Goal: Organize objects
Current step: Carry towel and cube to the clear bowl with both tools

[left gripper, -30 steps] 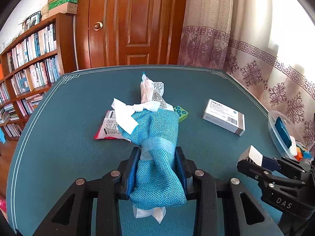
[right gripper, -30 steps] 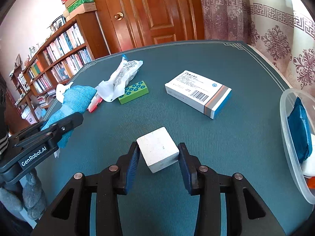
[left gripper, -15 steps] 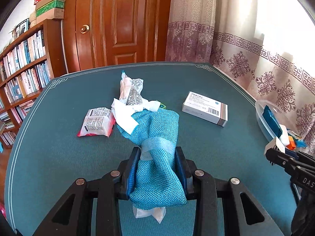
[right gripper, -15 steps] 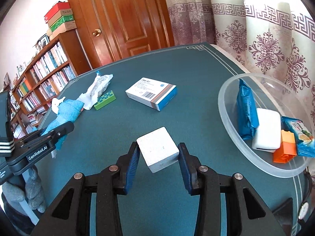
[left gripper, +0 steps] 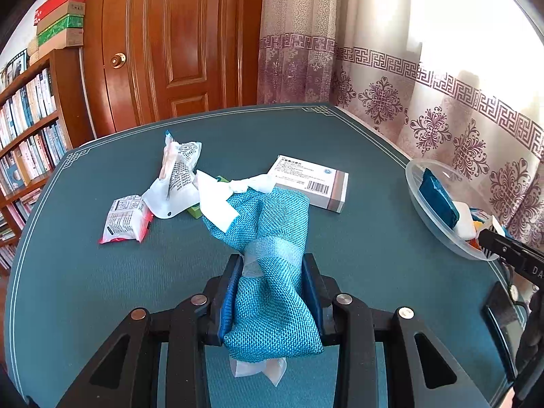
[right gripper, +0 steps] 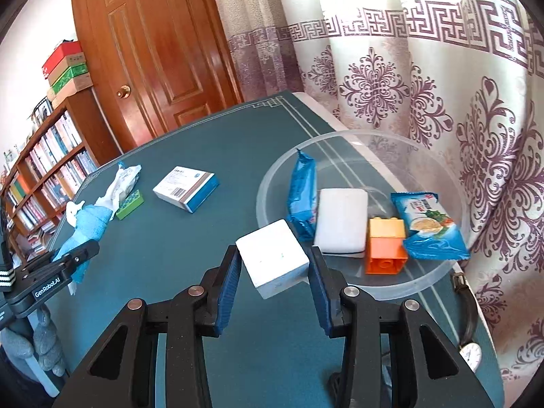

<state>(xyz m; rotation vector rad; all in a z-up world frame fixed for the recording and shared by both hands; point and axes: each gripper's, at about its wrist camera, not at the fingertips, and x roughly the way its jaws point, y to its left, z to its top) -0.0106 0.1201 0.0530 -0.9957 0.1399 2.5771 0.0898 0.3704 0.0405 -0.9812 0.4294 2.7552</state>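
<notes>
Right tool (right gripper: 274, 261) is clamping the white block (right gripper: 272, 257) by its side faces, near the clear bowl (right gripper: 421, 277) rim; looks light, rigid, probably foam. Left tool (left gripper: 272, 292) is squeezing the teal mesh pouch (left gripper: 268, 255) mid-body above the tabletop (left gripper: 85, 272); soft, floppy.

Lighting: strong daylight through the curtain (left gripper: 459, 78), blown out to white at upper right of the left wrist view; soft shadows on the tabletop (right gripper: 210, 238). Image quality: sharp centre, heavy fisheye bending at edges, black vignette corners; sheen on the wooden door (right gripper: 159, 51).
</notes>
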